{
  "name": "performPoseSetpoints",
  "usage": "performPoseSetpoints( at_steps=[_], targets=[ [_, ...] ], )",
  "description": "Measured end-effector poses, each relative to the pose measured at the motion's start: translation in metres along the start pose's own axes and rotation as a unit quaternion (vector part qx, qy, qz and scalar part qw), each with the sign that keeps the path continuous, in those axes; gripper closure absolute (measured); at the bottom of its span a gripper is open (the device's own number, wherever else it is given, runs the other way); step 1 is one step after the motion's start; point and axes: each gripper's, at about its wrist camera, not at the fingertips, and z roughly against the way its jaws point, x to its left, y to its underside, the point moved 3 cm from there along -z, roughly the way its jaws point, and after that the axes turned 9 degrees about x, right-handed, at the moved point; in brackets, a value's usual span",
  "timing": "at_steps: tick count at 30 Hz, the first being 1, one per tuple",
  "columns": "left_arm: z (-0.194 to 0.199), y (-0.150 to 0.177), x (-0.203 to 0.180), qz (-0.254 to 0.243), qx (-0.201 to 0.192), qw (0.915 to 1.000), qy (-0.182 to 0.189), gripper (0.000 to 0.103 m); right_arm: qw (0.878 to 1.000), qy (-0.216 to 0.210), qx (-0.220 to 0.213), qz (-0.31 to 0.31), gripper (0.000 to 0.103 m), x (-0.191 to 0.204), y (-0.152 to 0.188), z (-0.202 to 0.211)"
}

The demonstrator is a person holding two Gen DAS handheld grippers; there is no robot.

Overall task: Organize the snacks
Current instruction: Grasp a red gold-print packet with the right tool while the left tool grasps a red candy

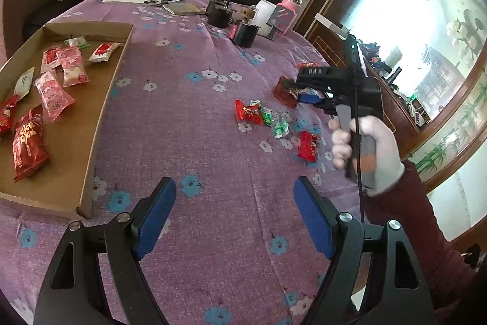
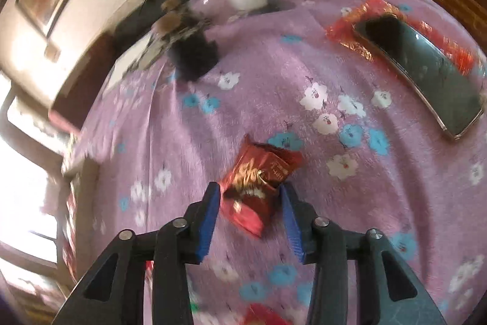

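Purple flowered cloth point(image 2: 170, 148) bears a red snack packet point(image 2: 258, 181) between the right claw's point(image 2: 250, 210) part-open pads, seemingly untouched.

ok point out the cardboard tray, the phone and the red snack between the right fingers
cardboard tray point(image 1: 100, 99), left wrist view, right-hand wall
phone point(image 2: 426, 72), right wrist view, middle of screen
red snack point(image 2: 258, 172), right wrist view, wrapper's middle

**Snacks split between cardboard tray and worktop**

A shallow cardboard tray point(image 1: 100, 124) on the left of the worktop holds pink-and-white packets point(image 1: 53, 95), a long red packet point(image 1: 28, 146) with gold lettering, a red-and-white packet point(image 1: 103, 52) and a small green one point(image 1: 77, 42). Loose on the purple floral cloth lie a red wrapper point(image 1: 248, 113) touching green sweets point(image 1: 274, 122), another red packet point(image 1: 308, 146) nearby, and a crinkled dark-red packet point(image 2: 258, 181), tilted.
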Motion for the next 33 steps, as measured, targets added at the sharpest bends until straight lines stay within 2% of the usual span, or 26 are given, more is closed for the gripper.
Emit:
performPoseSetpoints(
  at_steps=[2, 5, 6, 7, 8, 11, 13, 16, 19, 24, 27, 31, 33],
  targets=[
    [-0.003, -0.001, 0.000, 0.002, 0.002, 1.0000, -0.001, 0.023, 1.000, -0.008, -0.012, -0.008, 0.046, 0.003, -0.004, -0.002],
    [-0.008, -0.004, -0.001, 0.003, 0.008, 1.0000, -0.001, 0.023, 0.999, 0.014, -0.025, 0.017, 0.046, 0.015, -0.005, -0.006],
    [-0.009, -0.006, -0.002, 0.001, 0.011, 0.9999, -0.003, 0.023, 0.998, 0.035, -0.024, 0.040, 0.049, 0.020, -0.004, -0.007],
    [-0.010, -0.008, -0.003, 0.000, 0.013, 0.9999, -0.003, 0.023, 0.996, 0.058, -0.022, 0.059, 0.065, 0.024, -0.003, -0.008],
    [-0.010, -0.011, -0.004, -0.001, 0.014, 0.9999, -0.003, 0.023, 0.995, 0.066, -0.020, 0.066, 0.068, 0.025, -0.003, -0.010],
    [-0.012, -0.023, -0.010, -0.014, 0.008, 0.9998, -0.014, 0.023, 0.996, 0.049, -0.008, 0.074, 0.069, 0.020, 0.007, -0.001],
    [-0.016, -0.031, -0.017, -0.035, 0.005, 0.9989, -0.031, 0.023, 0.996, 0.041, -0.006, 0.078, 0.069, 0.015, 0.015, 0.004],
    [-0.030, -0.043, -0.030, -0.080, 0.008, 0.9954, -0.053, 0.023, 0.997, 0.005, -0.009, 0.074, 0.069, 0.004, 0.023, 0.014],
    [-0.051, -0.058, -0.049, -0.157, 0.013, 0.9836, -0.087, 0.024, 0.997, -0.019, -0.022, 0.066, 0.069, -0.008, 0.024, 0.025],
    [-0.097, -0.078, -0.067, -0.273, 0.037, 0.9539, -0.119, 0.024, 0.997, -0.038, -0.025, 0.059, 0.069, -0.012, 0.023, 0.028],
    [-0.126, -0.084, -0.069, -0.318, 0.065, 0.9364, -0.132, 0.024, 0.997, -0.041, -0.021, 0.060, 0.069, -0.010, 0.025, 0.025],
    [-0.150, -0.090, -0.067, -0.338, 0.087, 0.9282, -0.129, 0.023, 0.997, -0.050, -0.016, 0.051, 0.069, -0.013, 0.024, 0.022],
    [-0.153, -0.096, -0.066, -0.326, 0.099, 0.9347, -0.102, 0.024, 0.997, -0.052, -0.016, 0.050, 0.069, -0.014, 0.023, 0.022]
  ],
)
